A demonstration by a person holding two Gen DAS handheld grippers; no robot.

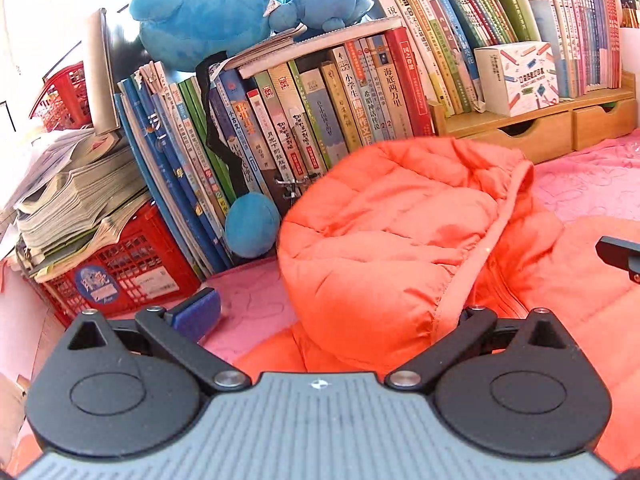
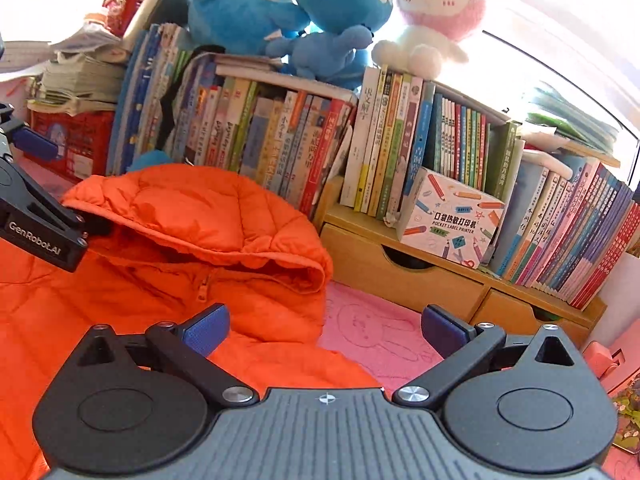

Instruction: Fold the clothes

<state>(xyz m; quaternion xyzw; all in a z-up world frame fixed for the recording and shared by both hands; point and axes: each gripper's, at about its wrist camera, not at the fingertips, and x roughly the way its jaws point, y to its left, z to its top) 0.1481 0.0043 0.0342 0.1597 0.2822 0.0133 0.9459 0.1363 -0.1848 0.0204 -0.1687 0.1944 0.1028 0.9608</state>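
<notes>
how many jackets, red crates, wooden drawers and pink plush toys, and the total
jacket: 1
red crates: 2
wooden drawers: 2
pink plush toy: 1
total: 6

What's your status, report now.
Left gripper open, hood between its fingers. Right gripper open, empty. Orange puffer jacket unfolded on pink cloth. Books close behind hood.
</notes>
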